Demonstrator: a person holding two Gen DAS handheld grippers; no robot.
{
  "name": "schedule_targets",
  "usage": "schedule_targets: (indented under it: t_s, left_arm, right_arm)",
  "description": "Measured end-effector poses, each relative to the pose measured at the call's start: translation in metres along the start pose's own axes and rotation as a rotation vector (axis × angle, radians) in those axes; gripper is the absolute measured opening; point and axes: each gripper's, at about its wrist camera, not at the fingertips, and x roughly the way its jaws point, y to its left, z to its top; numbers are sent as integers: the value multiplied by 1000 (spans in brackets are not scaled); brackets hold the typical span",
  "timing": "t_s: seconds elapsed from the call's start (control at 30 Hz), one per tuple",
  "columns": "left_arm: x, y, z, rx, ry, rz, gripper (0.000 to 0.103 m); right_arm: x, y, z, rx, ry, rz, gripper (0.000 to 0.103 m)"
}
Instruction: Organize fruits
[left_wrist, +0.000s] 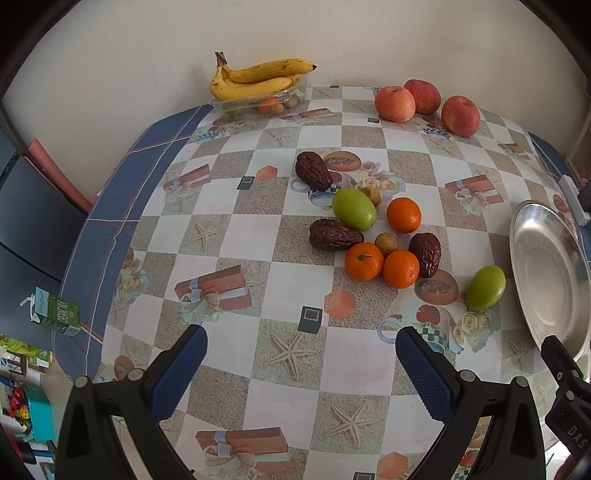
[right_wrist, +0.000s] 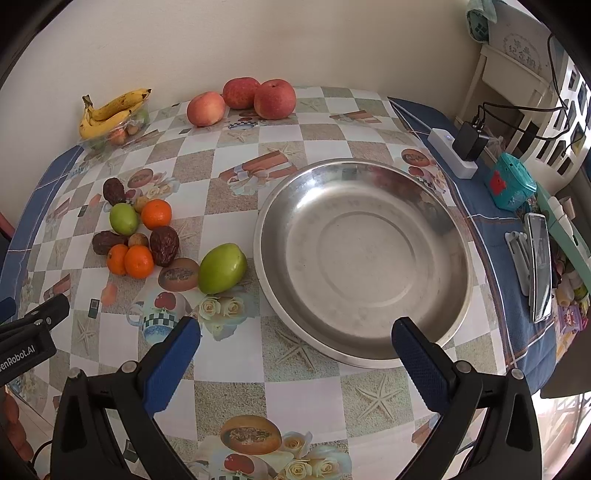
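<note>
Checkered oilcloth with a blue border covers the worktop (left_wrist: 258, 240) against a cream wall. Ahead of the spread, empty left tongs (left_wrist: 301, 341) lie mixed fruits (left_wrist: 373, 236): oranges, green ones, wrinkled brown ones.

Right view: spread, empty right tongs (right_wrist: 295, 332) face a steel dish (right_wrist: 362, 258); fruits to their left.

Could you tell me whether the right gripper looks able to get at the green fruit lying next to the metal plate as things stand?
Probably yes. The right gripper is open and empty, and the green fruit lies alone ahead and to its left, beside the metal plate. Only bare tablecloth lies between them.
</note>
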Motion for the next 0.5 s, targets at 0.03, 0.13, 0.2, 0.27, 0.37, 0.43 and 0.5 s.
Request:
schedule_targets:
  t_s: [0.03,0.13,0.2,0.27,0.37,0.43,0.5]
  left_arm:
    - [0,0,0,0,0,0,103]
    - [0,0,0,-1,-1,1,103]
    - [0,1,0,-1,-1,1,103]
    - [0,1,0,-1,-1,2,103]
    - [0,2,0,-1,-2,2,103]
    - [0,2,0,-1,-1,2,103]
    - [0,2,0,-1,-1,2,103]
  right_arm:
    - [0,0,0,0,1,0,103]
    - [1,0,0,-1,4,-1,103]
    - [1,0,0,-2,4,-1,103]
    - [1,0,0,-2,4,-1,103]
    - [1,0,0,-2,4,-1,103]
    - [1,1,0,-1,4,-1,103]
    - [1,1,0,-1,4,-1,103]
